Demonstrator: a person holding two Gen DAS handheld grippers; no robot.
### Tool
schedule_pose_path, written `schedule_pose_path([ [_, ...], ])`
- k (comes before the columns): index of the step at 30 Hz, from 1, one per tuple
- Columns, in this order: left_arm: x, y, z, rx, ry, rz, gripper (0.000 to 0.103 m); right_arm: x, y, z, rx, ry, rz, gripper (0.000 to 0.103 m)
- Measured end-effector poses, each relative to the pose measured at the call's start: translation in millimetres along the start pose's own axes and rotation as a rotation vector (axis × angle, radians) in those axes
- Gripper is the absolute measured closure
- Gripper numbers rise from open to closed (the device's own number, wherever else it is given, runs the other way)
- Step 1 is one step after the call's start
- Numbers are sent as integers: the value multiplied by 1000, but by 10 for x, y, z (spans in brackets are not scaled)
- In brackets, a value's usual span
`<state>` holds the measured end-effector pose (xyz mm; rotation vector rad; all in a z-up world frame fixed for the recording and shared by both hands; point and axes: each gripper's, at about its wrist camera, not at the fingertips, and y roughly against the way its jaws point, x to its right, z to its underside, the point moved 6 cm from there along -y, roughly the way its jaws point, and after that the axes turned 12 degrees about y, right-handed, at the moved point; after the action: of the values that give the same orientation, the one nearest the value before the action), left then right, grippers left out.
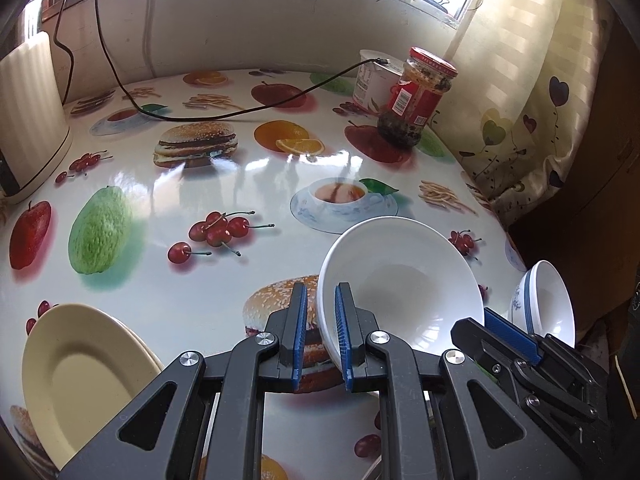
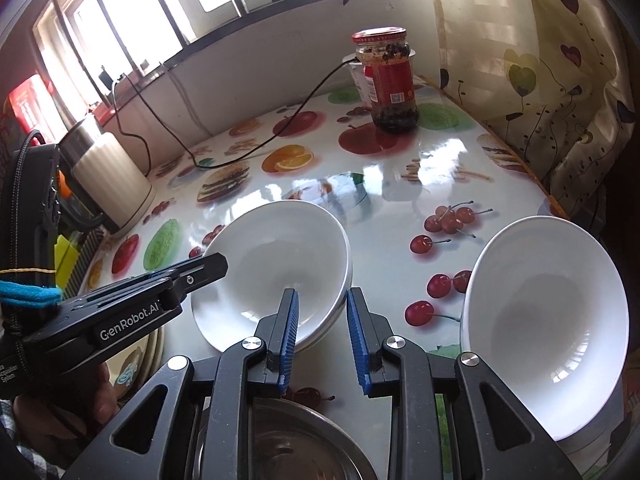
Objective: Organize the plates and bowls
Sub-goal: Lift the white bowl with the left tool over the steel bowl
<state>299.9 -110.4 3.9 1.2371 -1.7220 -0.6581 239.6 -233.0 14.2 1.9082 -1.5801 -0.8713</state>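
Observation:
A white bowl hangs tilted over the fruit-print table. My left gripper is shut on its left rim. In the right wrist view the same bowl shows a doubled rim line, with the left gripper on its far-left edge. My right gripper straddles the bowl's near rim, its pads close against it, and it appears again at the bowl's right rim. A second bowl, white inside with a blue pattern outside, stands tilted at the right table edge.
A cream plate lies at the near left. A steel dish sits under my right gripper. A red-lidded jar and white tub stand far right, with a black cable and white appliance. A curtain hangs beyond the right edge.

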Motion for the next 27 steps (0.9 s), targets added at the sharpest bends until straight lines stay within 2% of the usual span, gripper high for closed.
schedule_pose_path([
  [6, -10, 18, -8, 10, 9, 9, 88, -2, -41, -6, -4, -3, 4, 79],
  [10, -12, 35, 0, 18, 1, 3, 96, 17, -43, -5, -2, -11, 10, 83],
  [27, 0, 105, -1, 41, -5, 5, 96, 23, 7, -4, 18, -23, 7, 86],
])
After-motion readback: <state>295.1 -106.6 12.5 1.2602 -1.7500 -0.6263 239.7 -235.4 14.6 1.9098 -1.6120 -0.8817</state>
